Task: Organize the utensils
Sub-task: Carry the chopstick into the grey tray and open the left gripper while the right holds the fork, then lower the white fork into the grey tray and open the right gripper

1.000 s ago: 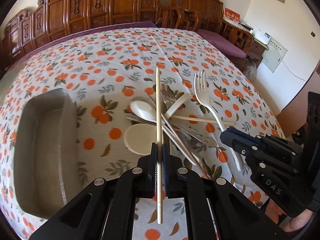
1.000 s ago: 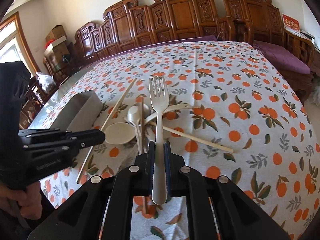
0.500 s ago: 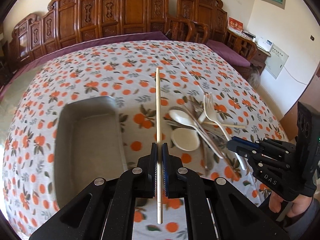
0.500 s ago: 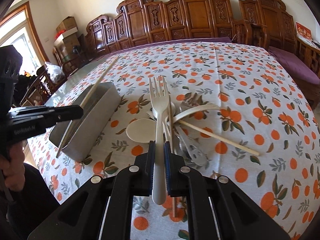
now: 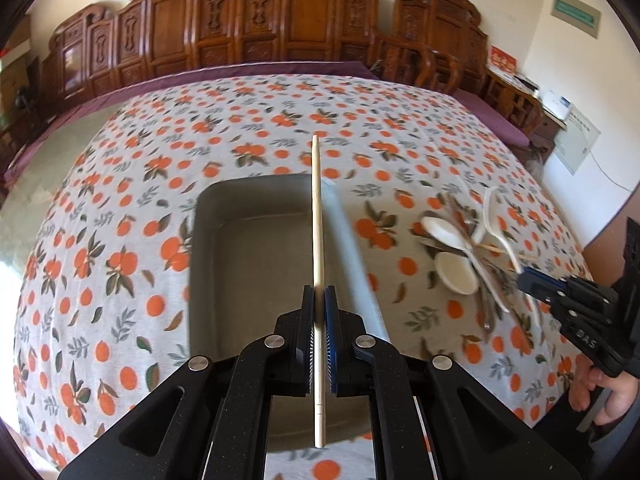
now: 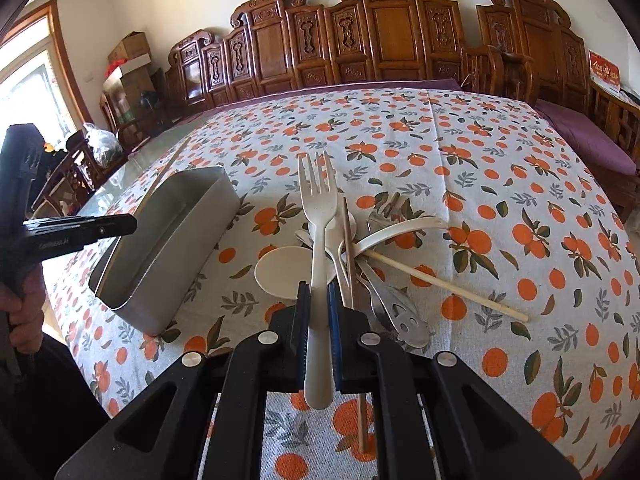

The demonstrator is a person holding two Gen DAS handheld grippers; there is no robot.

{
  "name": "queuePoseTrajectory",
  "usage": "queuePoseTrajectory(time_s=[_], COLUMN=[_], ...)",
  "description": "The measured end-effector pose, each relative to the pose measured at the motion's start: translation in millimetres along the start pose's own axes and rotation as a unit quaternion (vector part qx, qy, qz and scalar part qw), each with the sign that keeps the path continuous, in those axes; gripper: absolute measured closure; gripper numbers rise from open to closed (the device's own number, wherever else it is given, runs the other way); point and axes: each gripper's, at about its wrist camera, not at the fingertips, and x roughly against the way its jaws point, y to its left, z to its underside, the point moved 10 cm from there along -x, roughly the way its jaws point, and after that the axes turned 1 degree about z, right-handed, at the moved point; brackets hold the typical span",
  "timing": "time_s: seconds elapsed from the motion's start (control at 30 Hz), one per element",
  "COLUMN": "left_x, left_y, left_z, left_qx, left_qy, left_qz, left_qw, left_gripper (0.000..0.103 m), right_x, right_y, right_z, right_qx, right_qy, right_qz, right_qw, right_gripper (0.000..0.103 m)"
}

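My left gripper [image 5: 319,296] is shut on a pale wooden chopstick [image 5: 317,216] and holds it above the open grey metal box [image 5: 248,264]. My right gripper [image 6: 318,300] is shut on a cream plastic fork [image 6: 318,216], tines pointing away, above the utensil pile [image 6: 360,256]. The pile holds white spoons, metal utensils and chopsticks on the orange-print tablecloth. In the right wrist view the box [image 6: 168,240] lies left of the pile, with the left gripper [image 6: 120,226] over its near left side. The pile [image 5: 468,248] shows right of the box in the left wrist view.
A second chopstick [image 6: 444,284] lies on the cloth right of the pile. A white round lid [image 6: 280,270] lies at the pile's left edge. Carved wooden chairs [image 6: 360,40] line the table's far side. The right gripper [image 5: 532,282] shows at the left wrist view's right edge.
My left gripper has carried the chopstick leftward from over the pile to over the box. My right gripper has held the fork and drifted slightly above the pile.
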Motion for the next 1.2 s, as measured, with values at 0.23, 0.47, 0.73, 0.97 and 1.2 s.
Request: queuePoseTrajectory(time_s=[0.23,0.47,0.73,0.97,1.2], left_x=[-12,-23,-23,-7,24], left_y=[17,24,32,30,26], left_z=[11,17,17,9,0], left_qx=[0.009,0.011,0.023,0.012,-0.001], left_qy=[0.016,0.029,0.030,0.009,-0.026], left_qz=[-0.014,-0.025,-0.031,-0.034,-0.030], left_qw=[0.9997,0.9992,0.9988,0.9993,0.9992], left_gripper=[0.099,0.099,0.099,0.097,0.089], right_x=[-3,-7,-7,2,4], right_y=[-2,-2,2,22,64], right_z=[2,3,4,-4,-20], right_qx=[-0.002,-0.001,0.004,0.004,0.039], right_qy=[0.002,0.005,0.009,0.010,0.010], right_qz=[0.007,0.005,0.006,-0.010,-0.017], right_qw=[1.000,1.000,1.000,1.000,0.999], right_gripper=[0.092,0.092,0.092,0.092,0.092])
